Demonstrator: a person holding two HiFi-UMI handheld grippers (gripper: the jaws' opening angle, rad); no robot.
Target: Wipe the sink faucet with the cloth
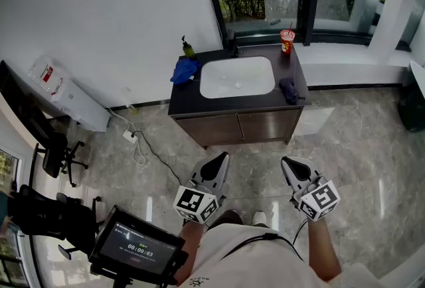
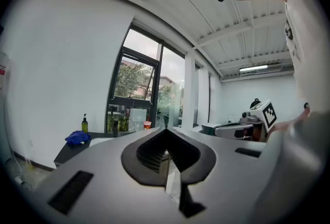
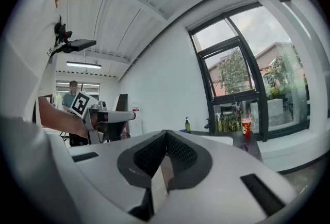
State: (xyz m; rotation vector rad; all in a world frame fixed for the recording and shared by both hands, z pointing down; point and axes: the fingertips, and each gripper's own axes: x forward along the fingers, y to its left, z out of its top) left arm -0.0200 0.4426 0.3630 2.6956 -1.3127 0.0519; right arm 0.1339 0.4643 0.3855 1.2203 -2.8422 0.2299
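Note:
A dark vanity top (image 1: pixel 182 102) stands by the window wall, with a white sink (image 1: pixel 237 76) set in it. The black faucet (image 1: pixel 235 49) rises behind the basin. A crumpled blue cloth (image 1: pixel 184 70) lies on the counter left of the sink, and it also shows in the left gripper view as the blue cloth (image 2: pixel 78 138). A second, dark cloth (image 1: pixel 289 89) lies right of the sink. Both grippers hang level over the floor, well short of the vanity. My left gripper (image 1: pixel 222 157) and my right gripper (image 1: pixel 287 162) are both shut, with nothing between their jaws.
A green soap bottle (image 1: pixel 188 48) stands behind the blue cloth and a red cup (image 1: pixel 287 41) at the counter's back right. A white appliance (image 1: pixel 73 99) with a floor cable (image 1: pixel 143 147) sits to the left, near office chairs (image 1: pixel 56 154). A person (image 3: pixel 69 96) stands far behind.

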